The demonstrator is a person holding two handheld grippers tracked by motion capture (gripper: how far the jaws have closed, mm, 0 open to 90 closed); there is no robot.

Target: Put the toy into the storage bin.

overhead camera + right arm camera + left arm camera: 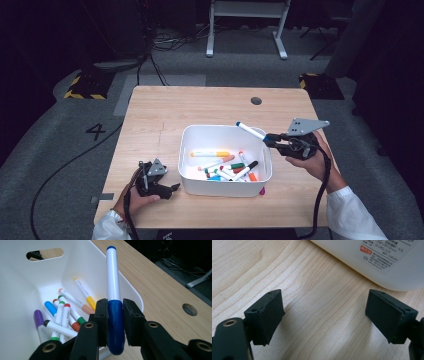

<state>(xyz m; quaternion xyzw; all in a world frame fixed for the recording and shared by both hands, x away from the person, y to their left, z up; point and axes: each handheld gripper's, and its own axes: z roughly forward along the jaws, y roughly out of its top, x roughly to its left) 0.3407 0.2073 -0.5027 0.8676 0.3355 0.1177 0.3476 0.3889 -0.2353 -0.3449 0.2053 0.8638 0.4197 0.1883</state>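
High view: the right gripper (270, 139) hangs over the right rim of the white bin (189, 182), clamped on a blue marker (250, 131) that slants up and to the left above the bin's open top. In the right gripper view the pads (102, 315) press on both sides of the marker's dark blue cap (115, 327), with the white barrel and a small blue end standing well clear of the jaws.

The marker looks light, stiff and smooth plastic, so it should carry easily but could pivot or slip between the pads, since it is held near one end and most of its length sticks out. A hold nearer the middle of the barrel would likely swing less.

Other markers (227, 167) lie loose in a heap on the bin floor, crossing one another. The bin wall is tall and curved, so the long free end needs to pass above the rim.

The left gripper (176, 187) rests on the wooden table (160, 110) just beside the bin's front left corner, jaws wide apart with nothing between them; the left gripper view shows bare wood there. The table is bare to the left, behind and to the right of the bin, though its right edge is close to the right hand
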